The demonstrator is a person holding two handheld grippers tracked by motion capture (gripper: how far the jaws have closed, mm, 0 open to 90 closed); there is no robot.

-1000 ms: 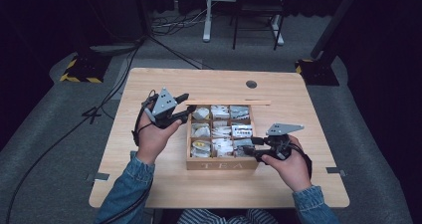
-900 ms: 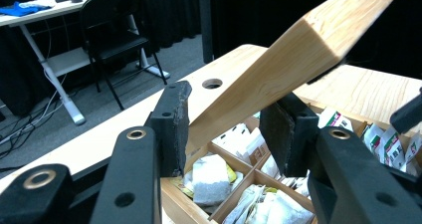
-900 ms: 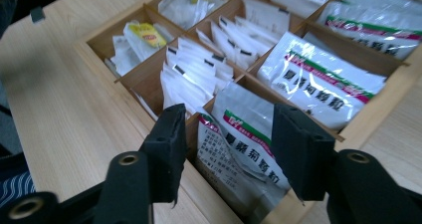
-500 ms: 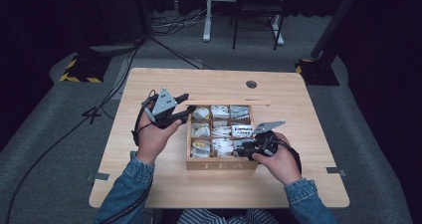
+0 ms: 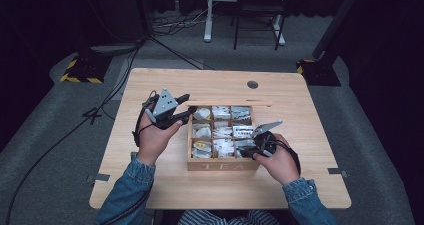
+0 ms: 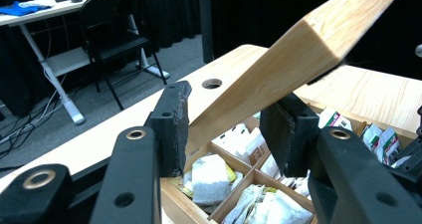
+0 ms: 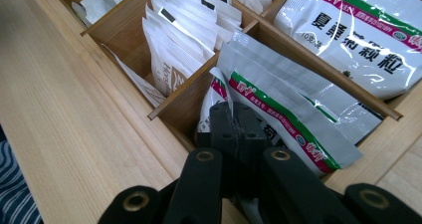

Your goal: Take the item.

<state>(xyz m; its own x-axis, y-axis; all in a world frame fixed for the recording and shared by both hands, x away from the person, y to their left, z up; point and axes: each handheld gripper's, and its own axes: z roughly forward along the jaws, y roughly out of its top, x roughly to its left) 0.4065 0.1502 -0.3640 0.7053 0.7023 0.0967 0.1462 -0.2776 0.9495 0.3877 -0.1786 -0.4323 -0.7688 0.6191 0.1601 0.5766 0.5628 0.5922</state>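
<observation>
Box: the wooden tea box (image 5: 223, 164) sits mid-table with "TEA" on its front wall, divided into a grid of small compartments — every one you can see has packets in it.

Lid: the wooden lid (image 6: 298, 59) is up and tilted, rising slantwise over the far side of the box in the left gripper view.

Left gripper: the left gripper (image 5: 184, 116) is at the box's far left corner, jaws drawn in on the lid, one black pad on either face — it's got the lid held open.

Right gripper: the right gripper (image 7: 233, 120) is nose-down in the near right compartment; its jaws have just been closing and now stand pressed together, pinching the edge of a silver sachet (image 7: 298, 117) with a green and red stripe.

Near right compartment: two or three of those silver sachets lean against each other here, right by the front wall of the box.

Neighbouring compartment: a tight row of white paper tea bags (image 7: 186, 32) with black marks on top stands upright behind the divider.

Far compartment: a bigger silver packet (image 7: 366, 40) with black characters lies flat across it, in the right gripper view.

Left-hand compartments: pale, soft tea bags (image 6: 211, 176) are piled loosely, some with a bit of yellow showing.

Table: the light wooden table (image 5: 310, 135) has a round hole near its far edge.
</observation>
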